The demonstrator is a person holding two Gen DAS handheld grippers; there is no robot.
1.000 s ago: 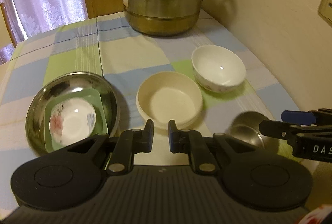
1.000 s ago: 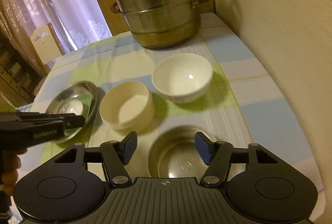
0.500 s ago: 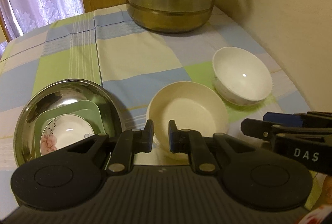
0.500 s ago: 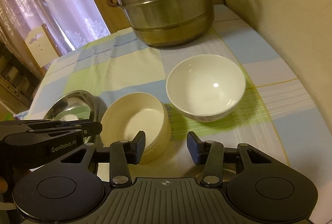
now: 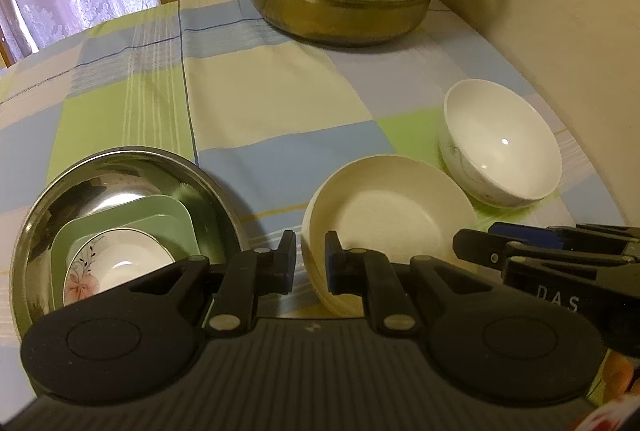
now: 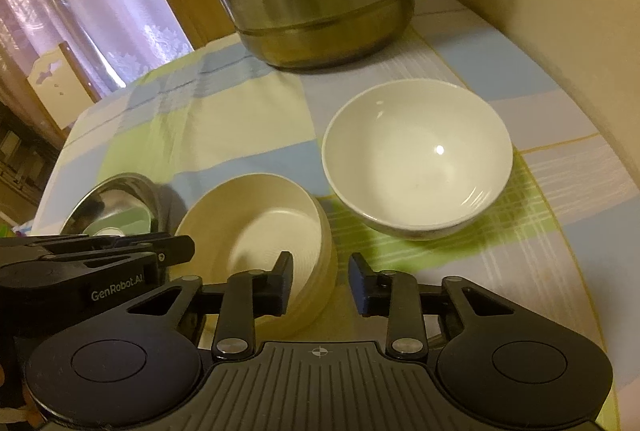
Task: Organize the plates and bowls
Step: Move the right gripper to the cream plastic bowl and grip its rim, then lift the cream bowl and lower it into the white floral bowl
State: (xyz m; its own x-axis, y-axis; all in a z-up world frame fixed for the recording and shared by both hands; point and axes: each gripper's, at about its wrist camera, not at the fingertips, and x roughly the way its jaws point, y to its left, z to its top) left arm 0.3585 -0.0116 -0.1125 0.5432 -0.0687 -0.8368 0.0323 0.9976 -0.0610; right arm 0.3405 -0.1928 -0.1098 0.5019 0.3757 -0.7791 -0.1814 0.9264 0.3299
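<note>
Straddling cream bowl (image 6: 256, 231) rim, right tool (image 6: 320, 281) closing

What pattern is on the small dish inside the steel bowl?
White small dish with a pink flower and dark leafy sprigs; clearest in the left wrist view.

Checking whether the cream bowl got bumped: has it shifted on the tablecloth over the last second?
No. The cream bowl sits on the same blue square beside the white bowl, as before. Only the cameras came closer.
</note>
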